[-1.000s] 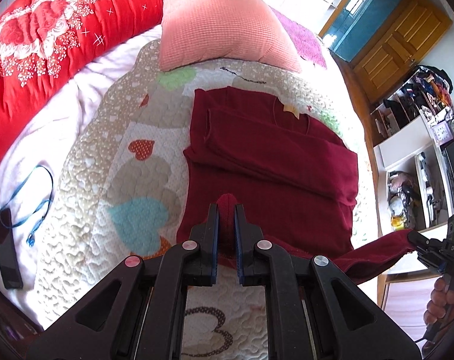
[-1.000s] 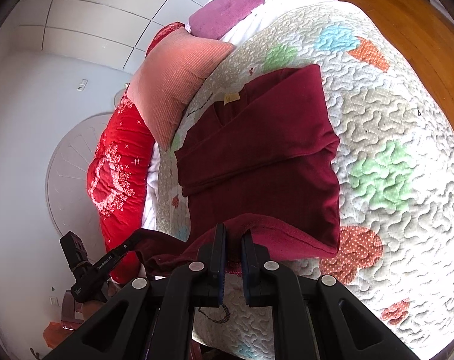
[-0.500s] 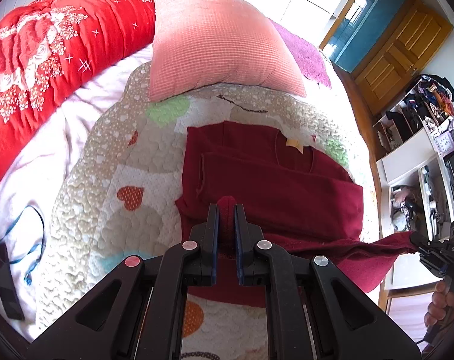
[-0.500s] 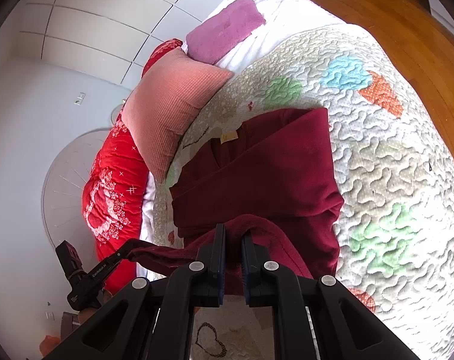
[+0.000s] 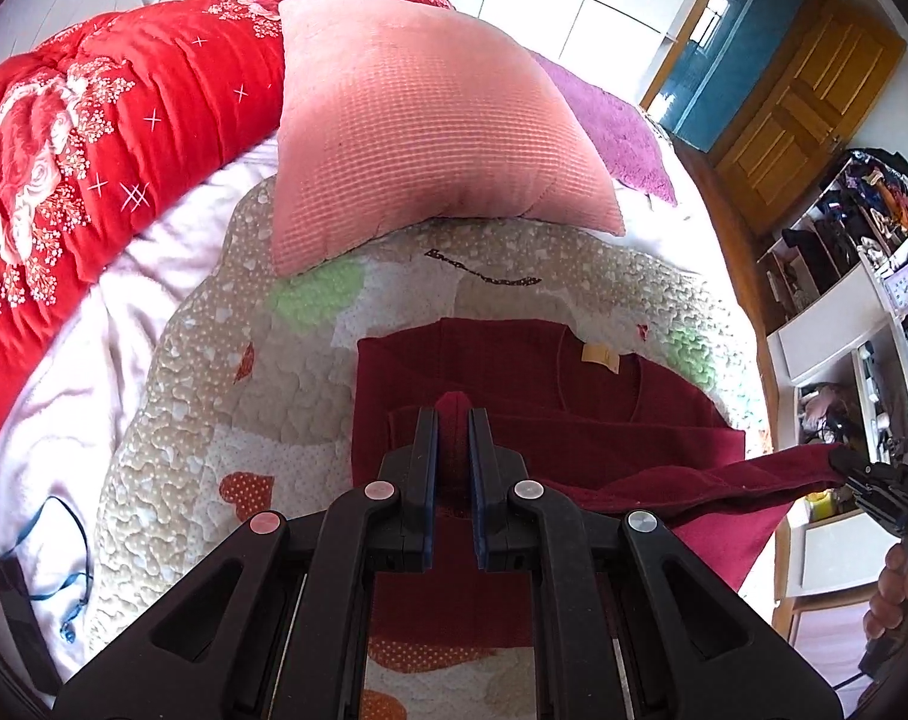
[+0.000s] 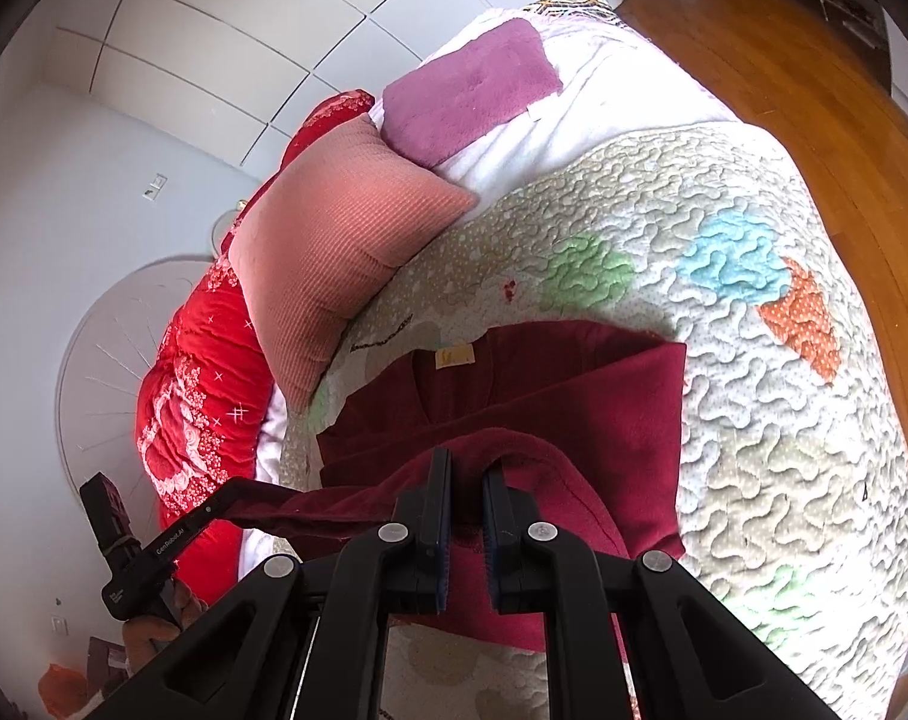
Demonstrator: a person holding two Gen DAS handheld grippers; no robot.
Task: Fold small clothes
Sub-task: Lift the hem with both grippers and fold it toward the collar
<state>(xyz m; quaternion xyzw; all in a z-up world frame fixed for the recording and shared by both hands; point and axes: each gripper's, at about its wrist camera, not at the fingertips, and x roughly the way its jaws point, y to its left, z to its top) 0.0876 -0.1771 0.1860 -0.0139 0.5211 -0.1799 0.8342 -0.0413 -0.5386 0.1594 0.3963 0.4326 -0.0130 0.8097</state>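
Note:
A dark red knit top [image 5: 550, 396] lies on the quilted bedspread [image 5: 172, 420], sleeves folded in, its yellow neck label [image 5: 600, 356] toward the pillows. My left gripper [image 5: 453, 414] is shut on the left corner of its lower hem, which pokes up between the pads. My right gripper [image 6: 466, 468] is shut on the other hem corner. The hem hangs stretched between both grippers above the top's body [image 6: 544, 384]. The right gripper also shows at the right edge of the left wrist view [image 5: 844, 465], the left gripper at the lower left of the right wrist view [image 6: 232, 489].
A salmon pillow [image 5: 418, 126] and a purple cushion [image 5: 610, 126] lie just beyond the collar. A red floral duvet [image 5: 64, 138] fills the left side. A phone with a blue cord [image 5: 16, 594] lies at the bed's left. Shelves [image 5: 844, 300] and wooden floor [image 6: 814, 90] flank the bed.
Both grippers have carried the hem forward over the top toward the collar; the lifted fabric now covers the lower body, and the pillows appear closer.

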